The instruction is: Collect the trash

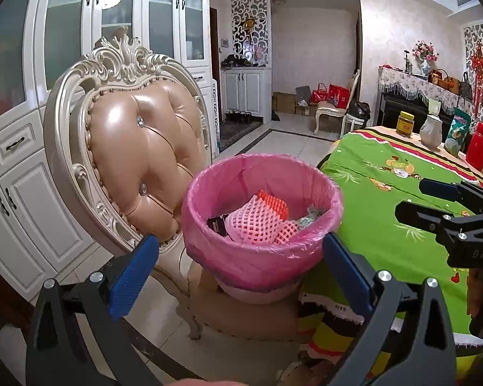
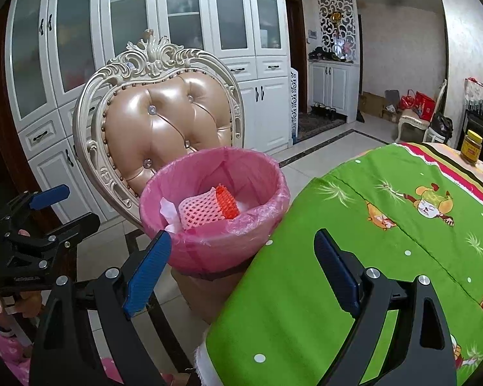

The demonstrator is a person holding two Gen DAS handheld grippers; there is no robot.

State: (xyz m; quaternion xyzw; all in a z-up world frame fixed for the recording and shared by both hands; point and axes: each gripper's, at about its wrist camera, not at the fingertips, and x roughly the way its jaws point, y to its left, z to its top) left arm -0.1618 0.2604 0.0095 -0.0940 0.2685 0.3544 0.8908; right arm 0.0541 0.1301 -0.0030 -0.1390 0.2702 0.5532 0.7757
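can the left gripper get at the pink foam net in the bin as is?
Probably yes. The left gripper is open and empty, facing the pink-lined bin. The pink foam net lies on top of the trash, uncovered, so only the near rim needs clearing.

Both grippers (image 1: 240,254) (image 2: 243,251) empty, jaws wide apart.

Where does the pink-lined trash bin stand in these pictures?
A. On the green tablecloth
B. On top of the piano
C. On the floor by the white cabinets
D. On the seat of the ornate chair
D: the pink-lined trash bin rests on the seat of the ornate chair, just beside the edge of the green tablecloth, with pink foam netting inside it.
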